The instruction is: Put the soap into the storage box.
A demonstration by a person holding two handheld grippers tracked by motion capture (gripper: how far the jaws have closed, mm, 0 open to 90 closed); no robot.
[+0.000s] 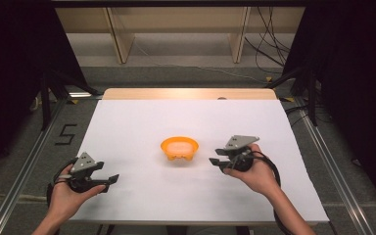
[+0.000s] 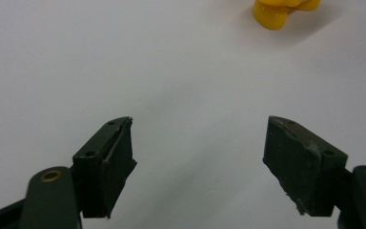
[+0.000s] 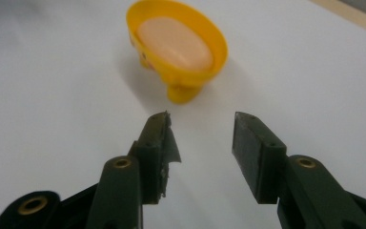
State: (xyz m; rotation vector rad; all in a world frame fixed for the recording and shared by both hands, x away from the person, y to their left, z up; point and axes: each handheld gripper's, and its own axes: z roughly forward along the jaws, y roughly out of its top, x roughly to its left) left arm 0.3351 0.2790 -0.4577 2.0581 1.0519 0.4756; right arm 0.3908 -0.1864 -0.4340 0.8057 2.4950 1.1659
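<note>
The yellow bowl [image 1: 179, 148] stands just left of the right hand-held gripper [image 1: 219, 163], whose jaws are apart and empty, while the left hand-held gripper [image 1: 110, 181], also spread empty, is farther away.

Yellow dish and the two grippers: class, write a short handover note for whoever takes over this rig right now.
Left gripper: open, holding nothing, near the table's front left.
Right gripper: open, holding nothing, just right of the yellow dish and aimed at it.
Dish: upright on the white table, mid-table, with a pale oval piece lying in it.
Done: nothing gripped yet.
Left: probably close in on the dish with the right gripper.
</note>
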